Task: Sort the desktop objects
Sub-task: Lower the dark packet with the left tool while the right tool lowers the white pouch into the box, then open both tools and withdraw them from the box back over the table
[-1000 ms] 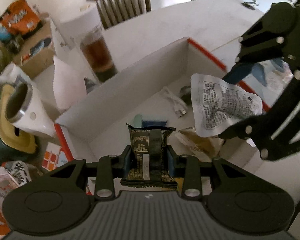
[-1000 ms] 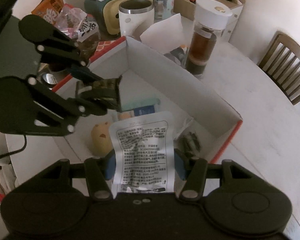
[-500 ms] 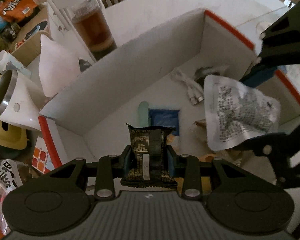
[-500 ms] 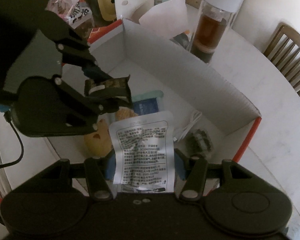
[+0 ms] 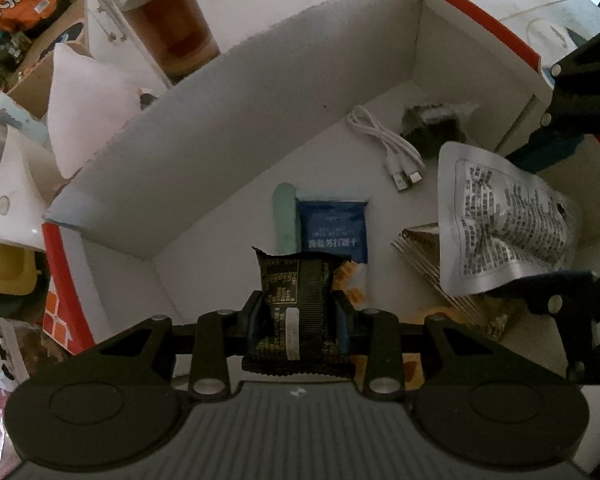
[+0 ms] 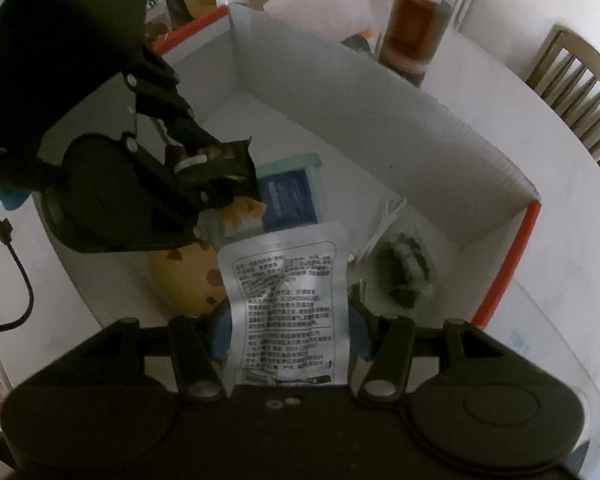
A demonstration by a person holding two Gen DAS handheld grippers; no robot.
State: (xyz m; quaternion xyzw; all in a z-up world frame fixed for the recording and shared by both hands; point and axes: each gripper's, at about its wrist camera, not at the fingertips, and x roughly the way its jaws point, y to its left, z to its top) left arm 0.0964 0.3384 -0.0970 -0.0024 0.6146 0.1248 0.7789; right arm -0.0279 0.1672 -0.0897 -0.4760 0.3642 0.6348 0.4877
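Both tongs have sunk closer to the white box [image 5: 236, 128] since the earlier frames, so its floor now fills more of each view. Left tongs [image 5: 298, 316] pinch a dark snack packet [image 5: 296, 292] upright between the pads, above the box floor. Right tongs [image 6: 288, 328] clamp a silver printed pouch [image 6: 286, 300], also hanging over the box. On the floor lie a blue packet [image 5: 334, 230], a coiled white cable [image 5: 388, 148] and a dark wrapped bundle [image 6: 406, 274]. Behind the far wall, a jar of brown liquid [image 6: 418, 28] stands on the surface [image 6: 496, 68].
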